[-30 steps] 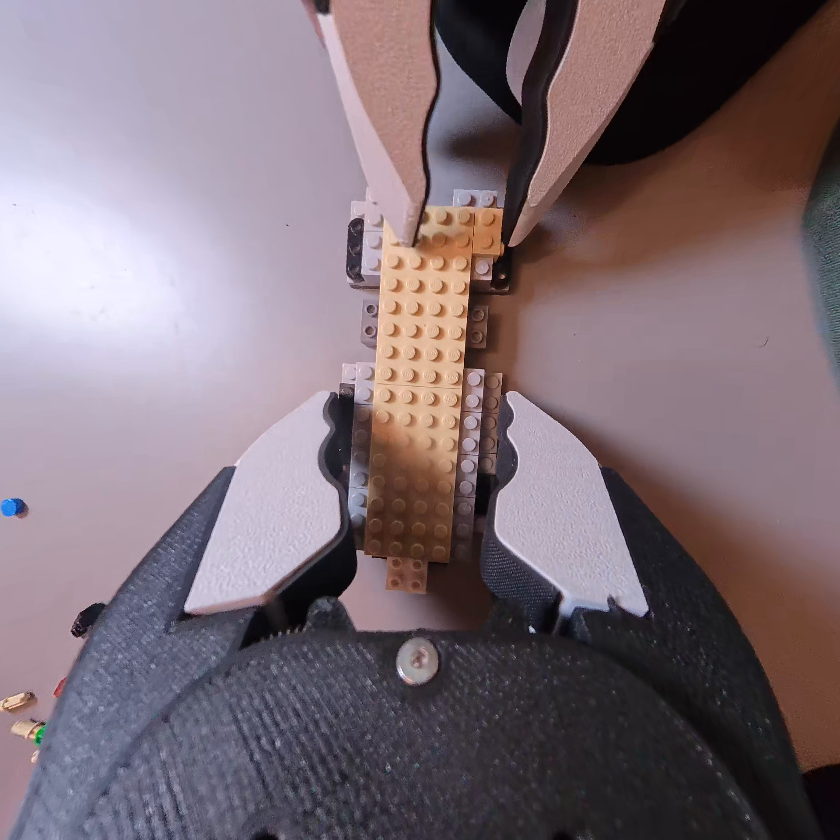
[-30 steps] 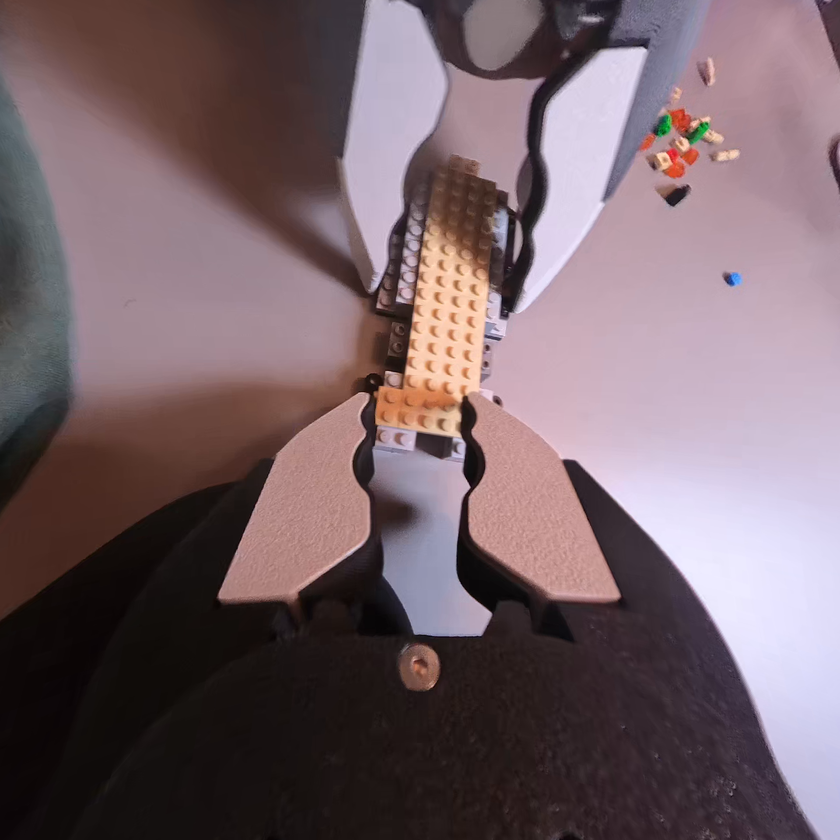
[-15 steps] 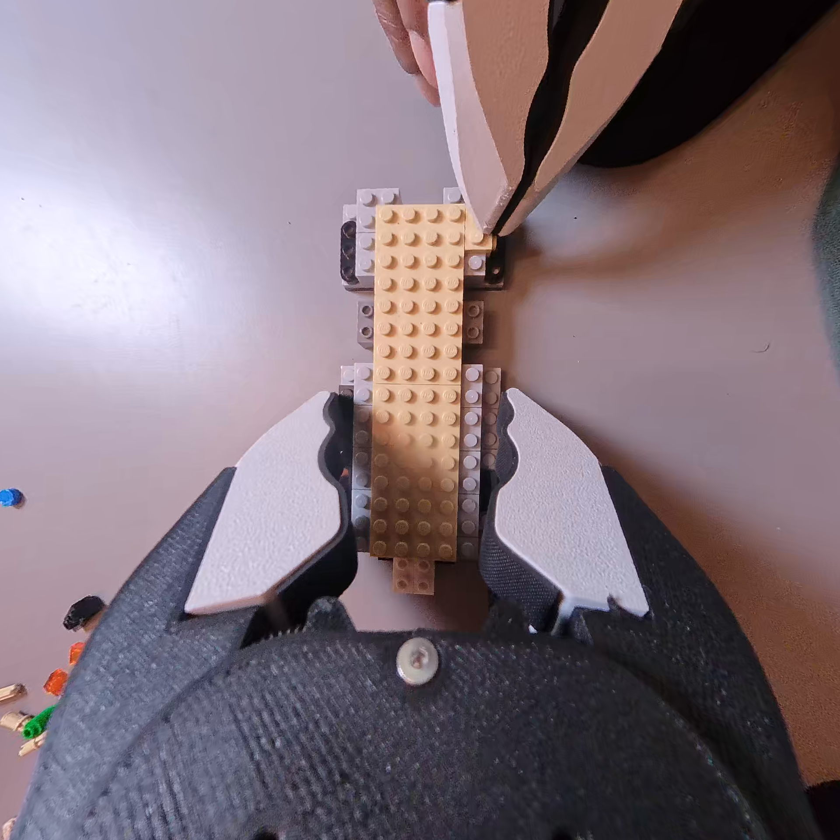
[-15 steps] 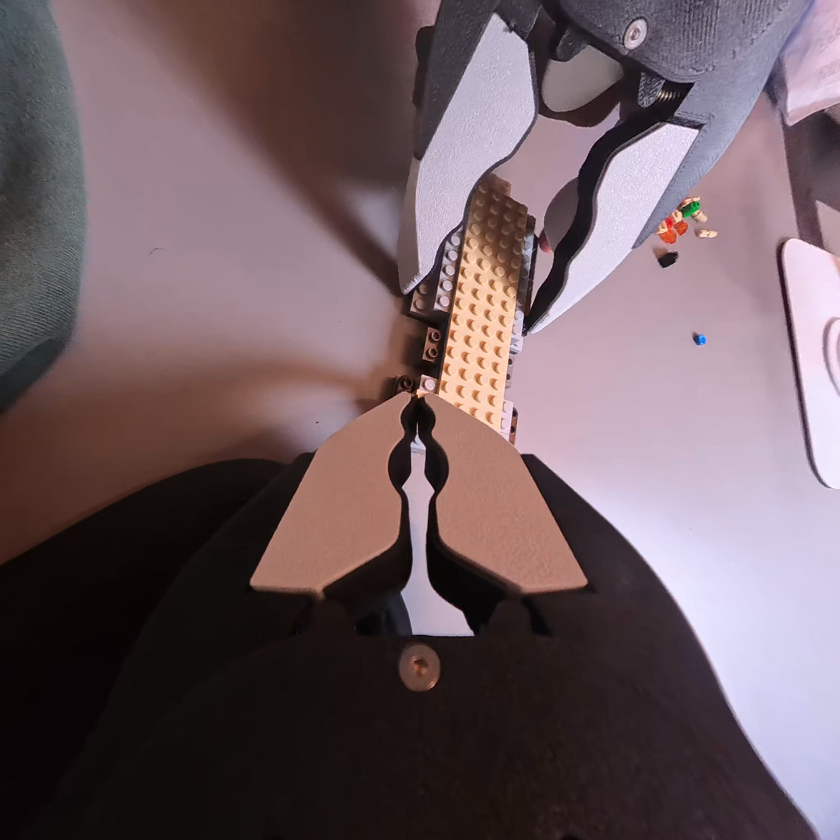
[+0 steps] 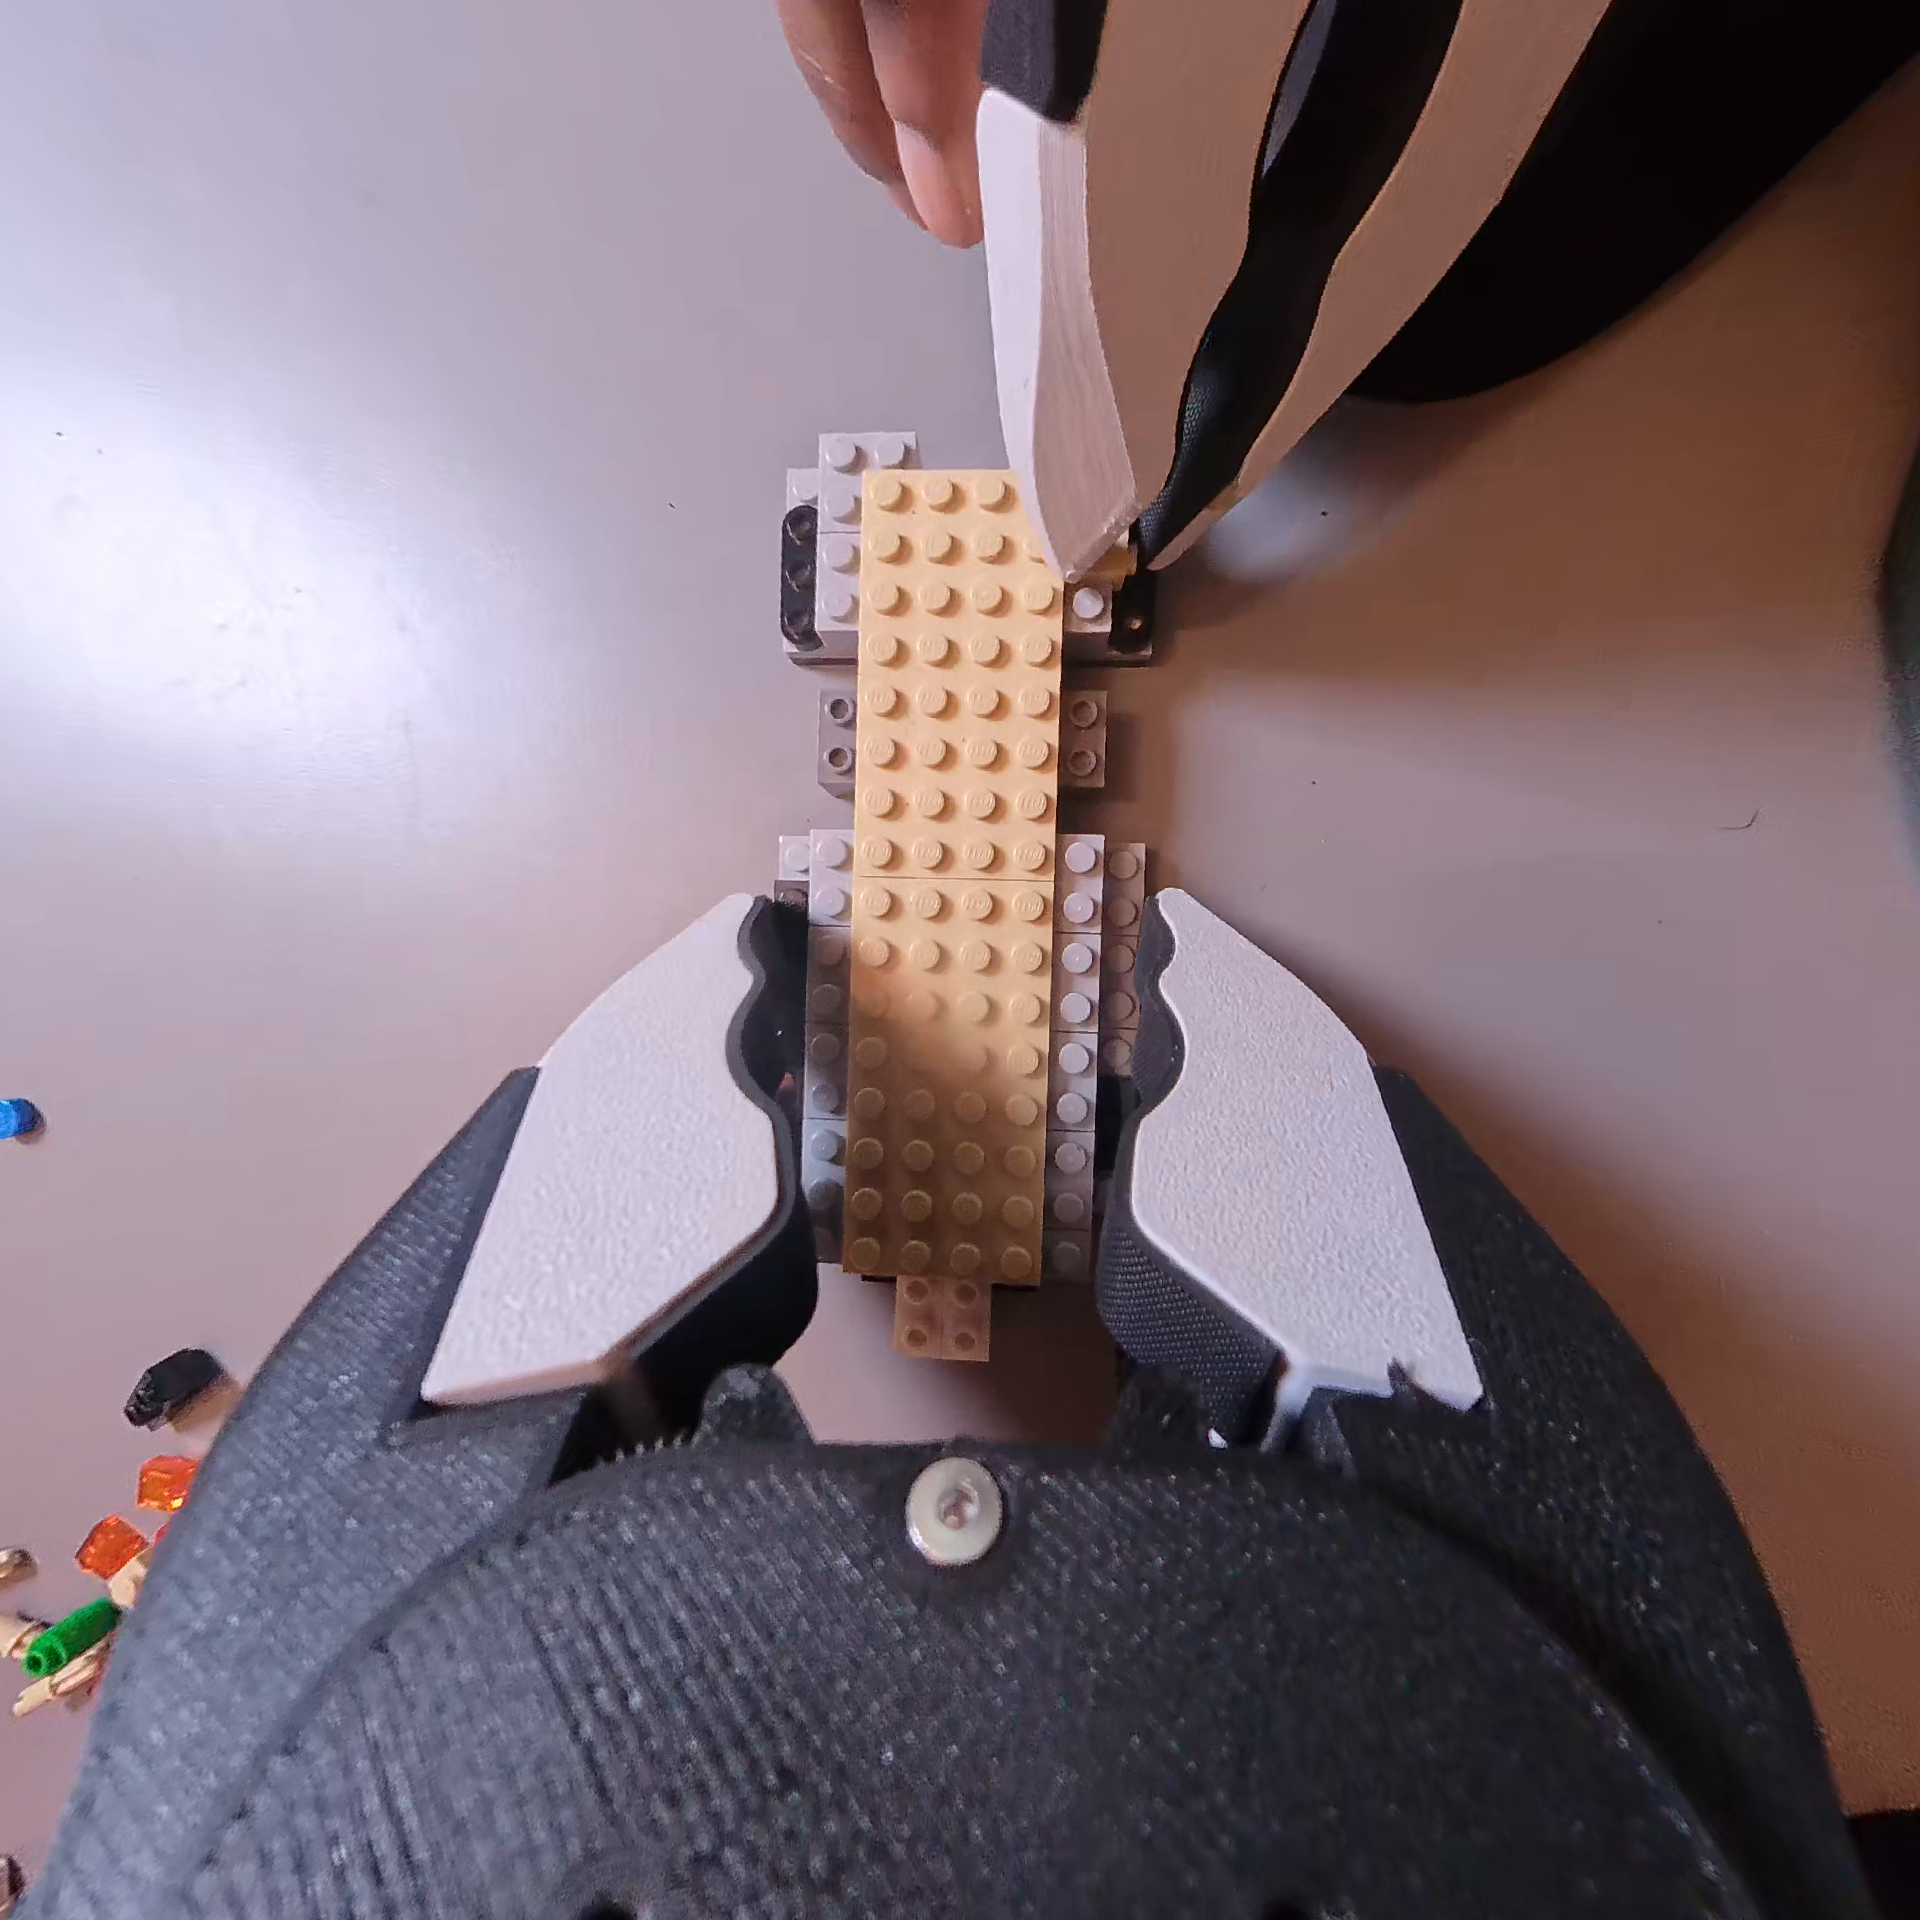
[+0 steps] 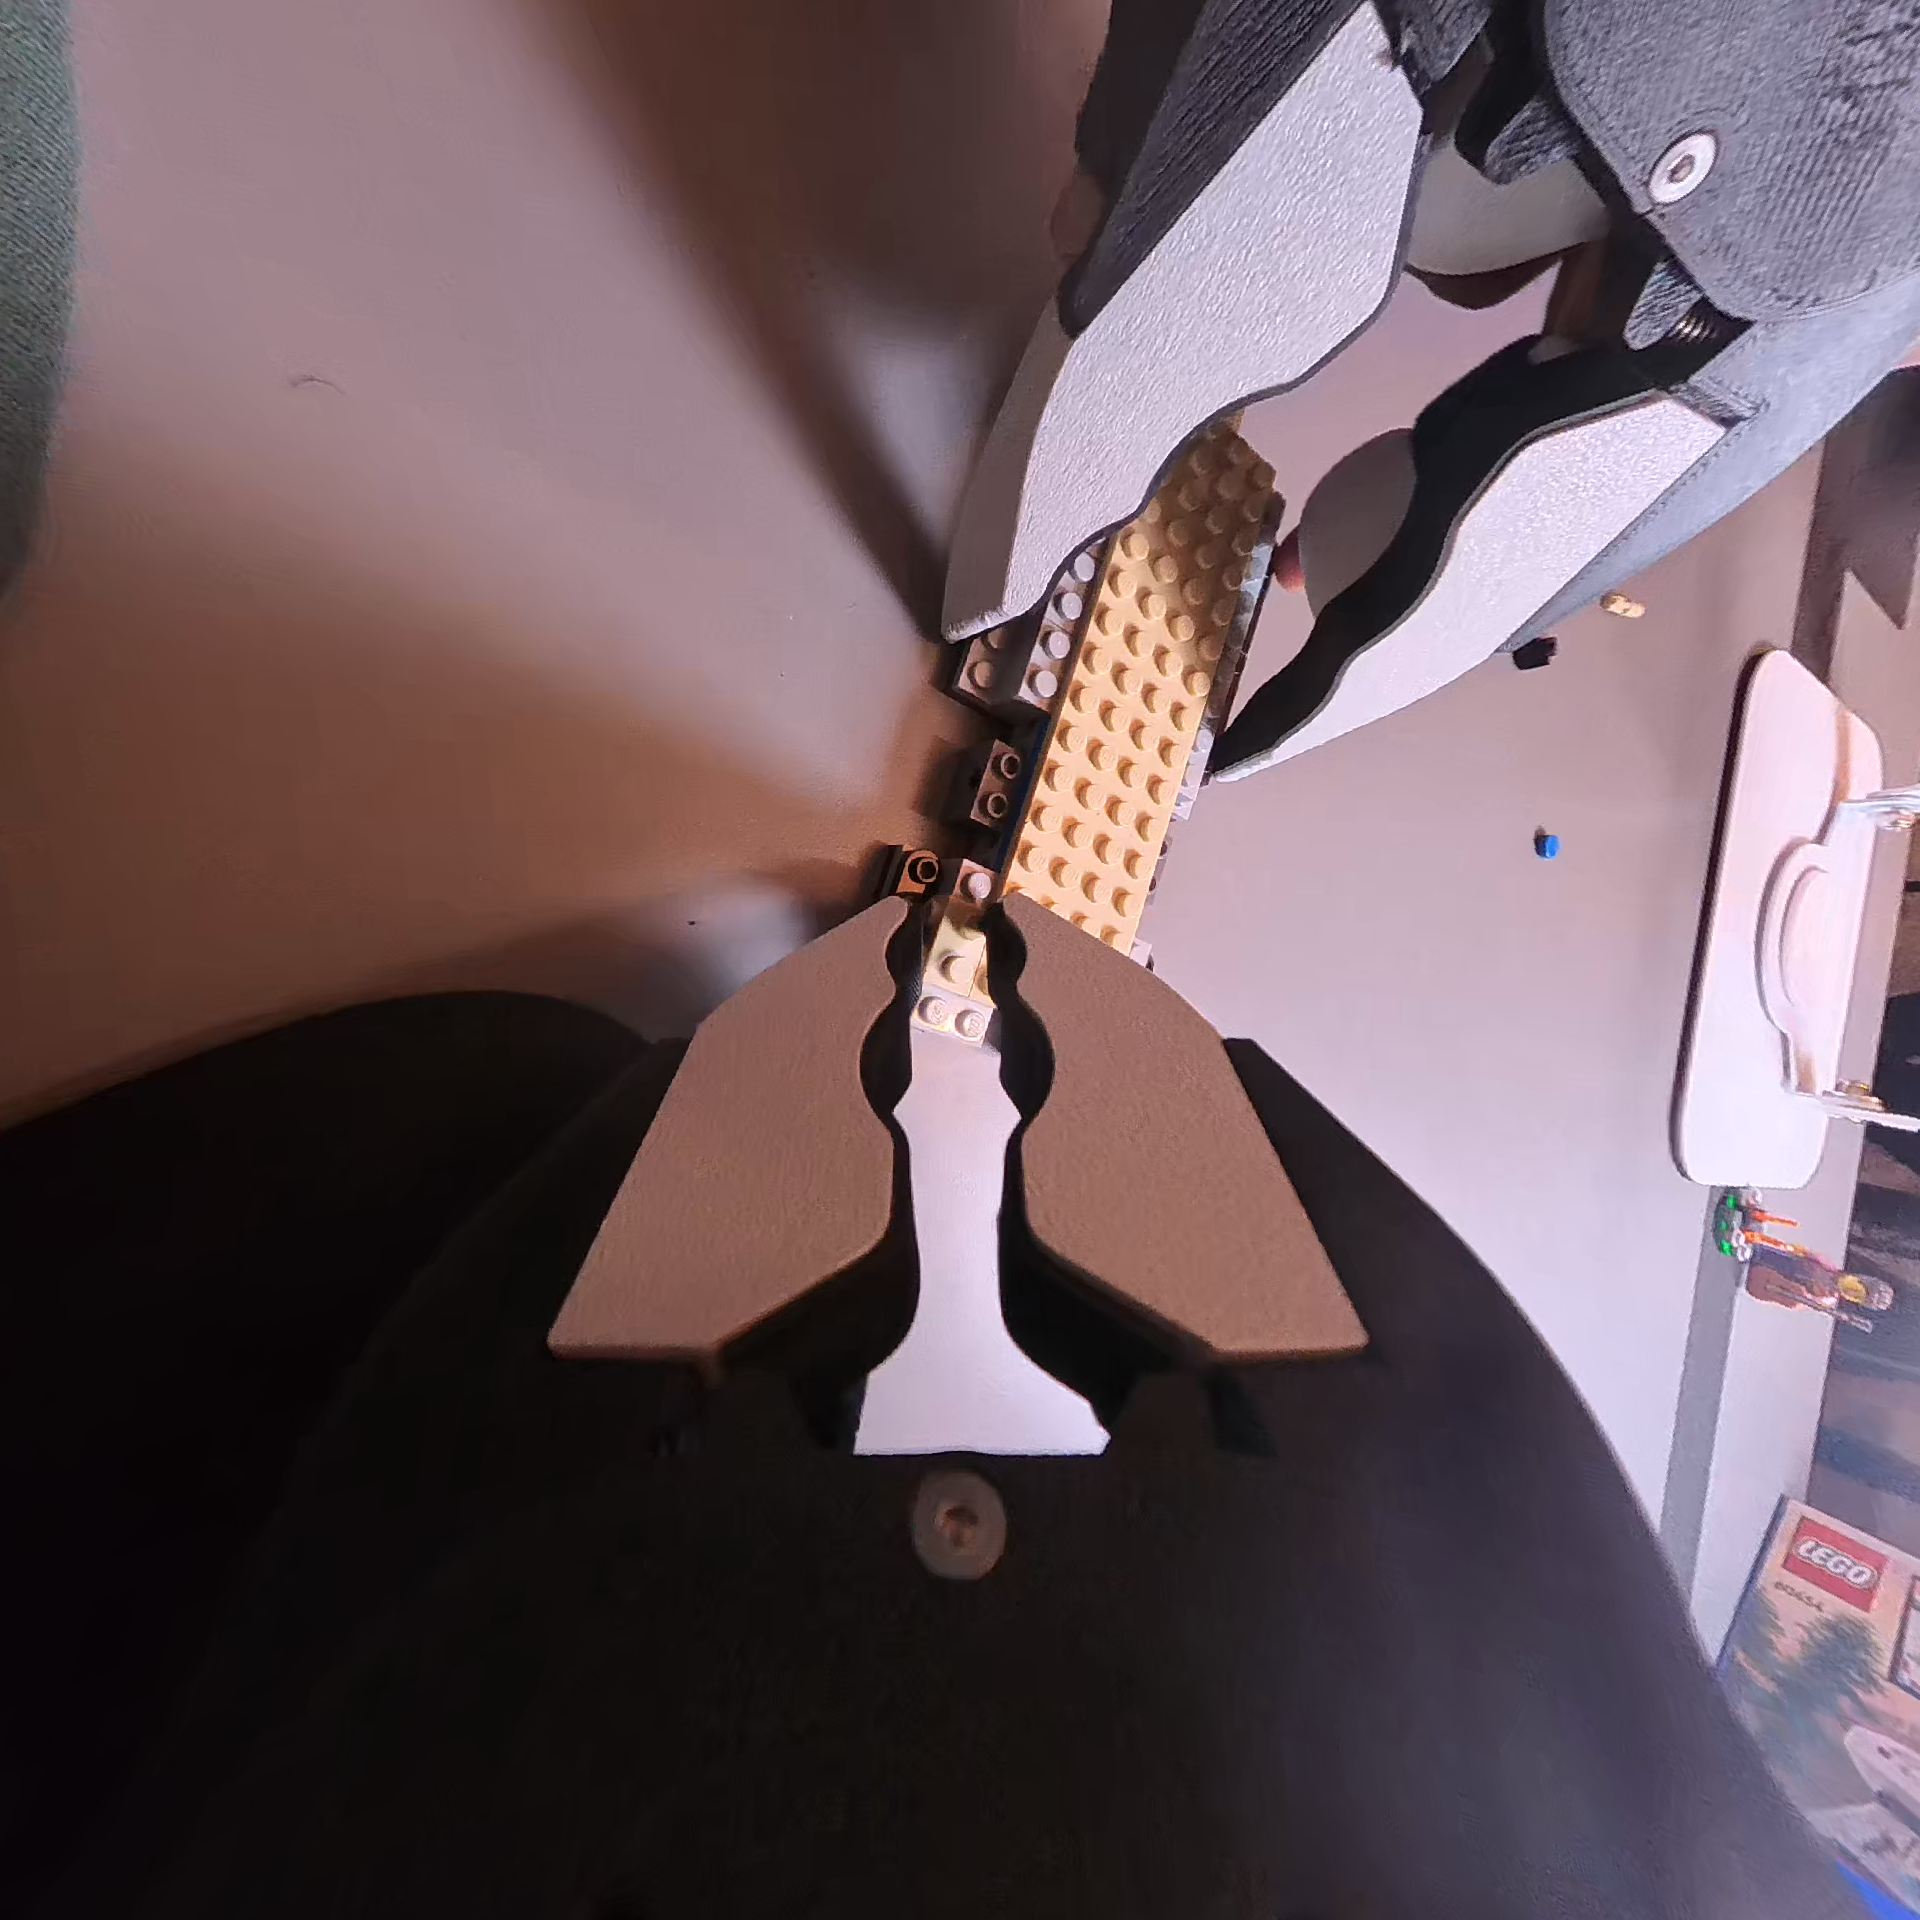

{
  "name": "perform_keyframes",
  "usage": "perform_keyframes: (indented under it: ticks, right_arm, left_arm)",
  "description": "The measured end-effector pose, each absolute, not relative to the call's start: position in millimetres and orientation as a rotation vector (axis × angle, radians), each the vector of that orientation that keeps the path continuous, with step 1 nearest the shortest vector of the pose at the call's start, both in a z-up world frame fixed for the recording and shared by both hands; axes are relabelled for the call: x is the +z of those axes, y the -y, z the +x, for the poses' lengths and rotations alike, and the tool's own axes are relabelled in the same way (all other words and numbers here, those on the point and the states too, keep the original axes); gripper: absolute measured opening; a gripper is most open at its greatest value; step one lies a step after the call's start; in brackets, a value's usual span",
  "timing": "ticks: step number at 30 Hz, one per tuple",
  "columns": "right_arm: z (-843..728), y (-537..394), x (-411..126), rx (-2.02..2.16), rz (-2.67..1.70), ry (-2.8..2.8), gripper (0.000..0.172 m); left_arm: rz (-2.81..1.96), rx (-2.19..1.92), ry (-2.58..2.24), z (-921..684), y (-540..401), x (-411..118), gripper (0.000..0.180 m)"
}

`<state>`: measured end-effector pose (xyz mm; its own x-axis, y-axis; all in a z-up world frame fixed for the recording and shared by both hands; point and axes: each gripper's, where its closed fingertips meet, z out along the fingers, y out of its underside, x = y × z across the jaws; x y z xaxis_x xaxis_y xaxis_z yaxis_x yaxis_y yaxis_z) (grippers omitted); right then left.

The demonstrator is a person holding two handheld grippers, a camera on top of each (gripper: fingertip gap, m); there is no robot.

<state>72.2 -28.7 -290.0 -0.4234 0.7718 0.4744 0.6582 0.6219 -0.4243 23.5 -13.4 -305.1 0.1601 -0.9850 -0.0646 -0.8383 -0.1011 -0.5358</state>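
Note:
A long brick model [image 5: 956, 727] with a tan studded top and grey side bricks lies on the table [image 5: 416, 520]. My left gripper [image 5: 956, 904] is shut on its near end, with the pads against the grey sides. My right gripper [image 5: 1107, 556] comes in from the far side, its tips at the model's far right corner. In the right wrist view the right gripper [image 6: 951, 914] is shut on a small tan piece [image 6: 956, 961] at that corner of the model [image 6: 1122, 727]. The left gripper [image 6: 1101, 696] shows there too, clamping the far end.
Loose small pieces lie at the left: a blue one [image 5: 16, 1117], a black one [image 5: 171, 1387], orange ones [image 5: 166, 1481] and a green one [image 5: 68, 1647]. A finger [image 5: 914, 125] shows beside the right gripper. A white holder [image 6: 1766, 935] and a printed box [image 6: 1829, 1621] are at the right. There is about 6 centimetres between the tips of the two grippers.
The right gripper moved from over the model's far end to its corner and closed; its fingers now stand slightly parted around the small tan piece. The left gripper kept its hold.

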Motion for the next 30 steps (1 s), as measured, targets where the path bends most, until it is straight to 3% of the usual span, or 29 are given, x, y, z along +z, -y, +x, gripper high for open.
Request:
perform_keyframes:
  ticks: [8,10,15,20,26,30]
  right_arm:
    - [71.4,35.2,-293.4,0.286,-1.077,2.179,0.010]
    - [74.3,46.7,-302.2,0.334,-1.078,2.197,0.000]
    - [75.6,19.0,-271.6,0.360,-1.185,1.995,0.001]
    - [72.4,13.8,-274.2,0.487,-1.350,1.887,0.010]
    - [75.0,-1.7,-291.2,0.479,-1.736,1.699,0.036]
    - [77.4,-16.5,-294.1,0.422,-1.778,1.653,0.028]
  left_arm:
    - [-1.988,-0.431,-1.698,21.5,9.1,-305.3,0.067]
    - [-2.031,-0.416,-1.661,11.7,-0.5,-305.5,0.067]
    - [-2.019,-0.420,-1.700,8.8,4.9,-305.5,0.067]
    - [-2.047,-0.409,-1.650,10.2,2.3,-305.4,0.067]
    - [-2.175,-0.354,-1.464,11.4,-5.7,-305.2,0.067]
    - [-2.210,-0.317,-1.498,12.3,6.5,-306.2,0.076]
